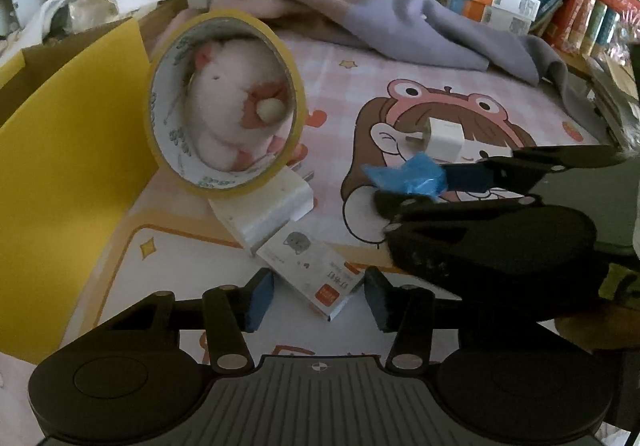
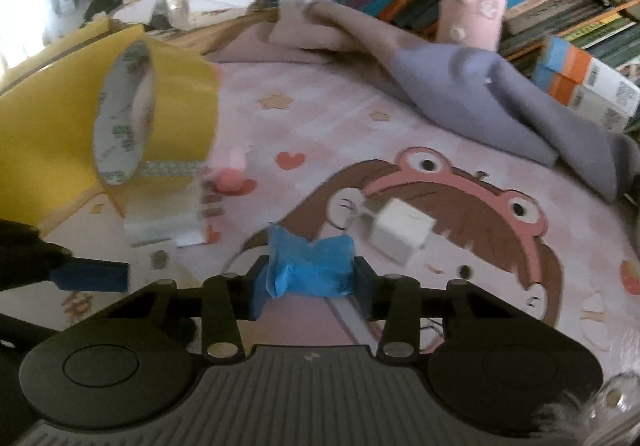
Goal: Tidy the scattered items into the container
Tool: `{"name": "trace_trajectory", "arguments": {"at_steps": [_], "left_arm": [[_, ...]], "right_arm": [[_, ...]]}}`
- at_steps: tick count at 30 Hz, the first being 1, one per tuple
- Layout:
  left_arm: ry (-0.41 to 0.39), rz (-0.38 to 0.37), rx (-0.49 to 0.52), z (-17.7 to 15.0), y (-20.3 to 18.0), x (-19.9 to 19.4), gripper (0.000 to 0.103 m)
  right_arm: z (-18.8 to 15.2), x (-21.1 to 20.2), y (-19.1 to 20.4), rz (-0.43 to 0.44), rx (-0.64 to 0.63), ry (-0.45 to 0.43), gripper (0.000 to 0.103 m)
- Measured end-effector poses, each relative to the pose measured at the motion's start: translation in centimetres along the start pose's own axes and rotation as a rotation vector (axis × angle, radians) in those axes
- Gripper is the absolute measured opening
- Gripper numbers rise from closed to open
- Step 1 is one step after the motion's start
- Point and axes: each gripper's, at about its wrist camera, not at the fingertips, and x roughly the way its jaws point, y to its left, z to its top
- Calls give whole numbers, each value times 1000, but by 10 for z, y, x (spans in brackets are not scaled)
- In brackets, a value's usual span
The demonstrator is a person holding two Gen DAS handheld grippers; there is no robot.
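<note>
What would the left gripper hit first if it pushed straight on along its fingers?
Probably the small white card box: it already lies between the left gripper pads, corner toward the camera. Just beyond it sits the white charger block, then the yellow tape roll. Depth is uncertain.

Two close, downward-tilted views; shared mat (image 1: pixel 328 58)

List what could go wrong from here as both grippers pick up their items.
1. The right gripper pinches only crumpled blue plastic; thin and soft, it may slip out on the lift.
2. The small white box lies skewed between the left gripper pads, so it could twist or pop free.
3. The tape roll stands on edge on a white adapter nearby; a bump might send it rolling.
</note>
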Motion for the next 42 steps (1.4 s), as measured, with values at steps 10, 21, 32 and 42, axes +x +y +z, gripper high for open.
{"name": "trace_trajectory", "arguments": {"at_steps": [10,21,32,42], "left_arm": [[-4,3,-52,3,2,4,66],[1,-103,48,-3,1,-5,31],[-16,-37,120,2,-11,3,37],[-46,-66,162,0,-12,-16,28]], "right_arm": [[-14,-30,-23,-42,100,-20,39],[-38,-59,-16,-12,131,-32,39],[-52,-61,-15,-33,130,0,39],[-53,-74,-12,-65,126,-26,39]]}}
